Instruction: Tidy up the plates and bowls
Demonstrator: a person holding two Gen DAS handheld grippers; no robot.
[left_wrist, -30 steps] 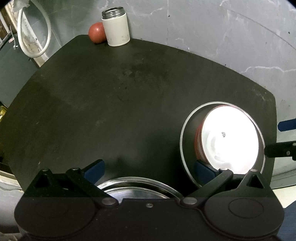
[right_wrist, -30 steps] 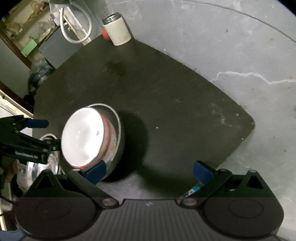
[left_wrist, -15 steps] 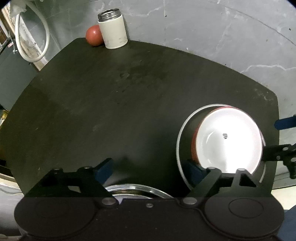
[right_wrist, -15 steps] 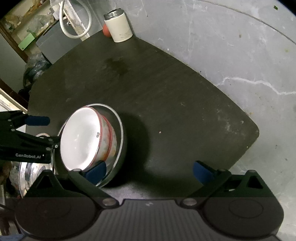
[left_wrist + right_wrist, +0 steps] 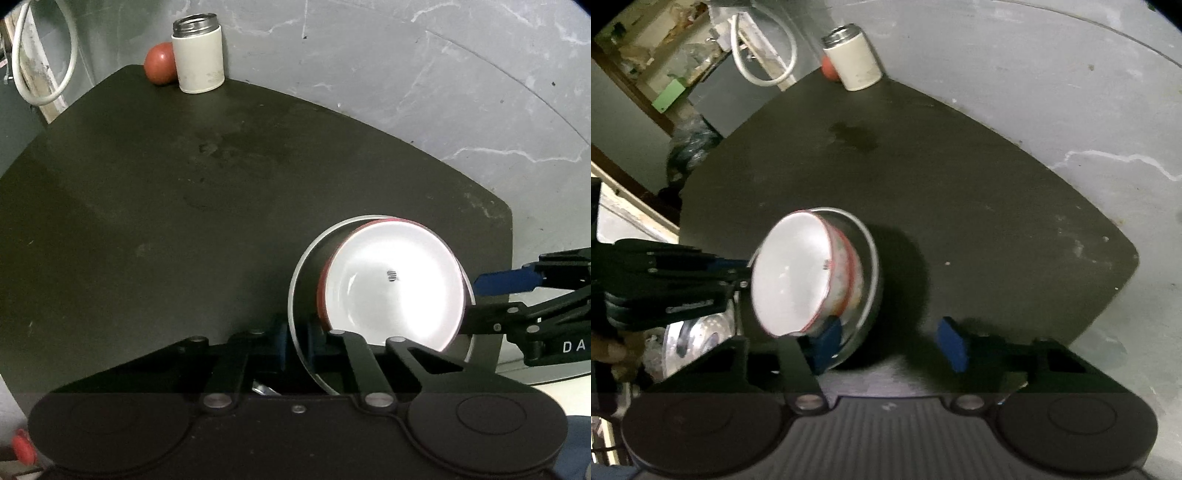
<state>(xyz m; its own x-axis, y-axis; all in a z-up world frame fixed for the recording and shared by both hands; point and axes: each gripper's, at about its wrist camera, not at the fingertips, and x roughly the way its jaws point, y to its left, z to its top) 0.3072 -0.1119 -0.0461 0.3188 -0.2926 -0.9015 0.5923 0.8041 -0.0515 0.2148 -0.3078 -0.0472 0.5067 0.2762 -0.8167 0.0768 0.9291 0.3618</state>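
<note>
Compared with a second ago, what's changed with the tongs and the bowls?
The left tongs have moved forward and closed on the near rim of the steel bowl. The right tongs have narrowed but remain open, holding nothing. Unchanged: the white bowl still sits inside the steel bowl, and the jar and red ball remain at the table's far corner.

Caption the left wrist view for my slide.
Left gripper shut on steel bowl rim holding the white bowl.
</note>
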